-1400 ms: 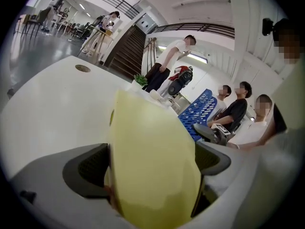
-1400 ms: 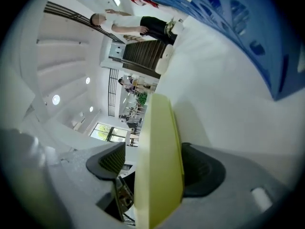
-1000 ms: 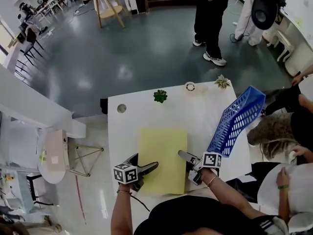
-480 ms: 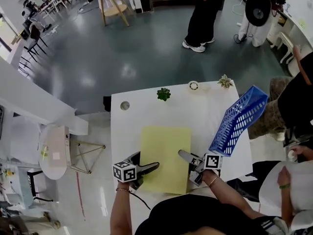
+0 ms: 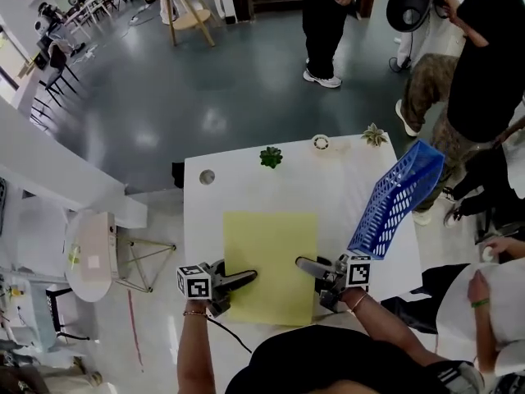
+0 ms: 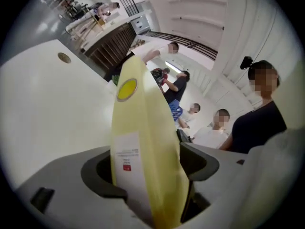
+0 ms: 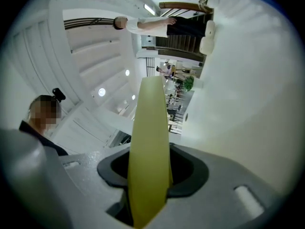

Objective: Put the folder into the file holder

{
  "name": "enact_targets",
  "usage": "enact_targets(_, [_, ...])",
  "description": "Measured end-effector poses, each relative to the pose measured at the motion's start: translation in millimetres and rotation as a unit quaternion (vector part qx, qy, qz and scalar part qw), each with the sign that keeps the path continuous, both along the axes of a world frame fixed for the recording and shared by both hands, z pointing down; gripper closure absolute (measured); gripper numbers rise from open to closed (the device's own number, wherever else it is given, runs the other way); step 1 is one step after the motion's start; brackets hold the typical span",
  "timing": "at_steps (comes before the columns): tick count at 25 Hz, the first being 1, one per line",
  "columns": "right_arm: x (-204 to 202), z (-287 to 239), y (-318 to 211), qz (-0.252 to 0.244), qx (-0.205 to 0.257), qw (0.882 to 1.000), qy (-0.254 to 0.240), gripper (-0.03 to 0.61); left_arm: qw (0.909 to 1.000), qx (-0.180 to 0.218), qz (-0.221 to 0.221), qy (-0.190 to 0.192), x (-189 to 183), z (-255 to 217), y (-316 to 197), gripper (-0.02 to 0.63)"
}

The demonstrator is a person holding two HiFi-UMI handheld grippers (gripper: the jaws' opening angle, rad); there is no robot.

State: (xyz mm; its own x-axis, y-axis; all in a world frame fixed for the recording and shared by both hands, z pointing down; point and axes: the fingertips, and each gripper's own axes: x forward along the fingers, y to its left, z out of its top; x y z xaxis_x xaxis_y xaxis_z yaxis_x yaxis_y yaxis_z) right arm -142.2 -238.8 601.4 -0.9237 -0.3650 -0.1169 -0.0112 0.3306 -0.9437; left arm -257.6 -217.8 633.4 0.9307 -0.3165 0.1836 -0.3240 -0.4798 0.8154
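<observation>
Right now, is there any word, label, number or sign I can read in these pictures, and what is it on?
White label on the yellow folder: small print and a red mark, too blurred to read.
Marker cubes: square patterns only, no words.
Nothing else carries text.

On one white table (image 5: 344, 179): one yellow folder (image 5: 271, 261), one blue file holder (image 5: 398, 199), two small potted plants (image 5: 270, 158) (image 5: 374, 135), one tape roll (image 5: 319, 144).

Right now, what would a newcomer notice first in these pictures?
The big yellow folder over the white table, pinched at its near sides by the left gripper and right gripper, whose jaws have just been closing on it. Next, the blue file holder tilted at the table's right edge.
</observation>
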Motion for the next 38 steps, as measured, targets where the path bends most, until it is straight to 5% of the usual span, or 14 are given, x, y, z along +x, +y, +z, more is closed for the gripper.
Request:
enact_targets(4, [-1, -11, 5, -0.009, 0.028, 1.000, -0.010, 0.408, 0.9985, 0.016, 0.043, 0.031, 6, -19, 14, 0.265])
enact_targets(6, [0, -15, 7, -0.011, 0.041, 0.999, -0.014, 0.405, 0.9978, 0.025, 0.041, 0.046, 3, -30, 18, 0.367])
enact_targets(9, [1, -25, 12, -0.017, 0.063, 0.998, -0.023, 0.399, 0.9955, 0.051, 0.040, 0.068, 2, -56, 27, 0.434])
enact_targets(18, [13, -62, 40, -0.024, 0.129, 0.990, -0.061, 0.348, 0.9860, 0.138, 0.034, 0.088, -7, -94, 63, 0.468])
enact_targets(23, [34, -55, 45, 0.025, 0.143, 0.989, 0.011, 0.361, 0.9823, 0.170, -0.028, 0.074, -32, -110, 63, 0.469])
enact_targets(28, [52, -39, 64, 0.069, 0.169, 0.976, 0.115, 0.575, 0.9641, 0.239, -0.099, 0.060, -43, -150, 53, 0.468])
enact_targets(38, [98, -28, 108, 0.162, 0.162, 0.952, 0.205, 0.581, 0.9291, 0.331, -0.164, -0.004, 28, -218, 42, 0.468])
